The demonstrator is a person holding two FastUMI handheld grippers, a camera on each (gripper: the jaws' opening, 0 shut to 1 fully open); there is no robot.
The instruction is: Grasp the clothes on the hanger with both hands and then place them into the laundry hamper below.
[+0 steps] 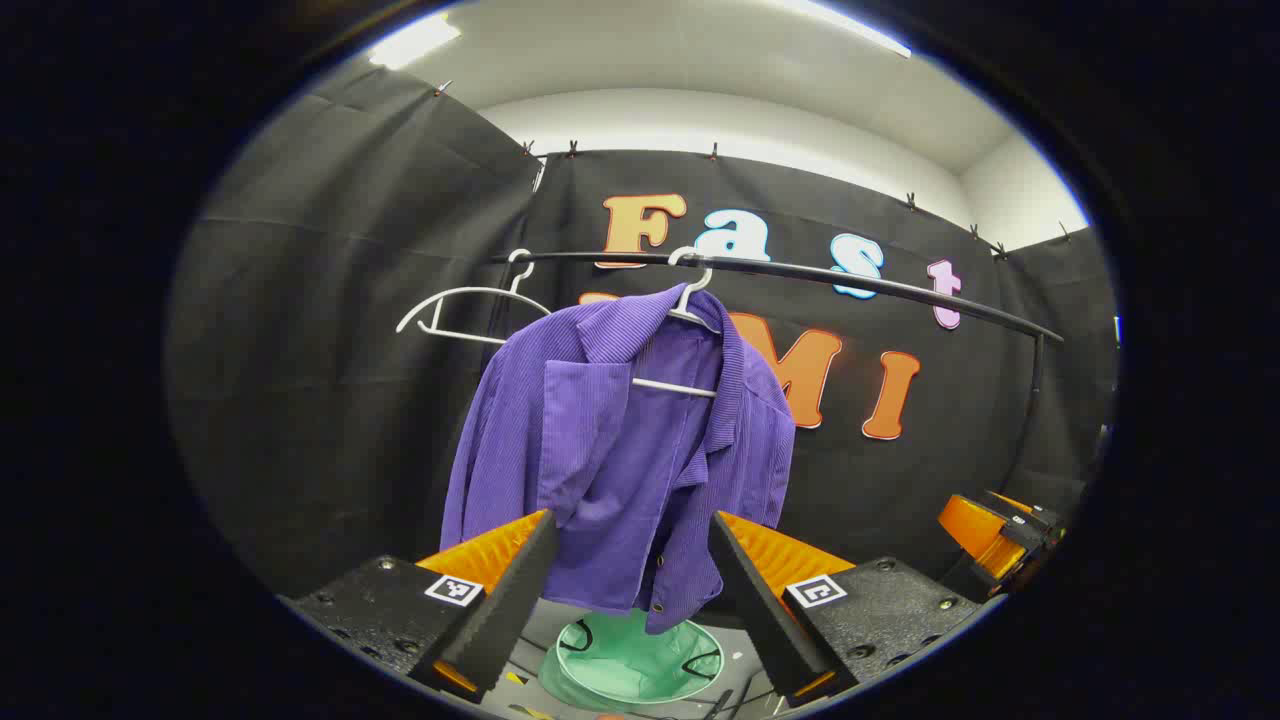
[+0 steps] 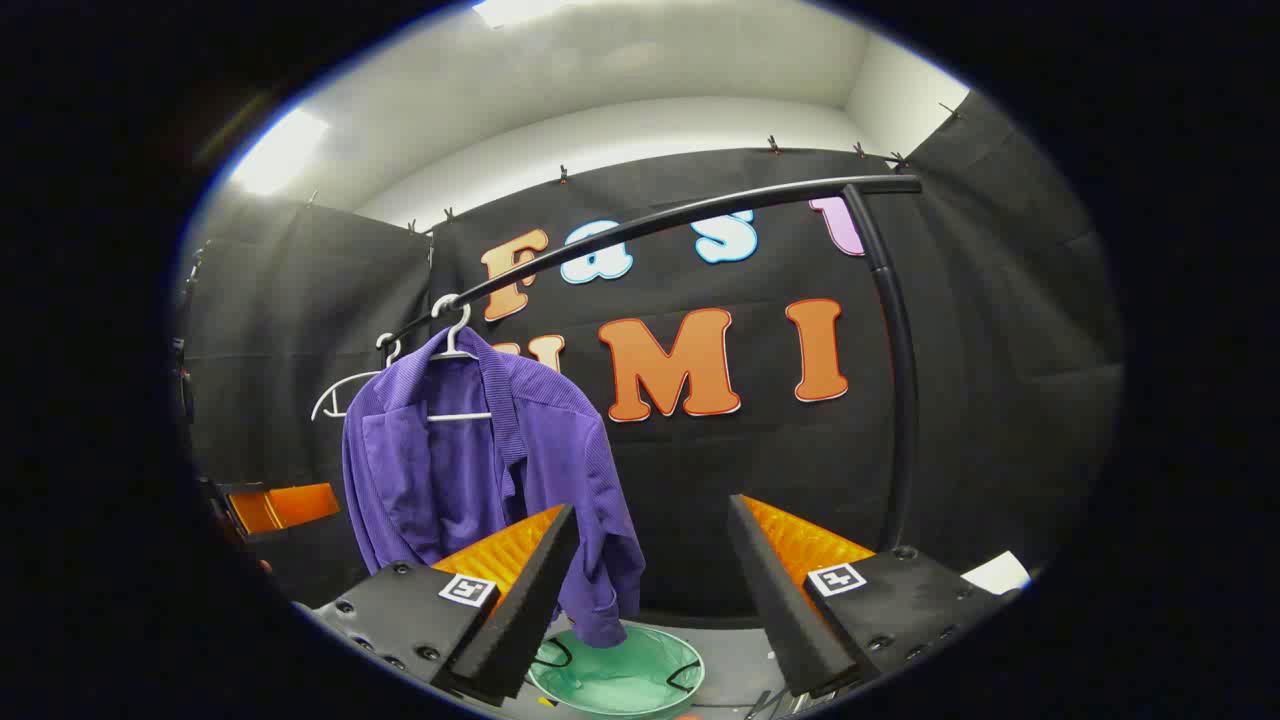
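We see the purple shirt [image 1: 620, 450] hanging lengthwise straight ahead of the left tool [image 1: 632, 590], the nearer one; left of the right tool [image 2: 650, 600]. Both gape, empty.

Both grippers [image 1: 632, 590] [image 2: 650, 590] agape, empty.

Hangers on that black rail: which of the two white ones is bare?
The white plastic hanger at the rail's end hangs bare; the other white hanger carries the purple corduroy shirt.
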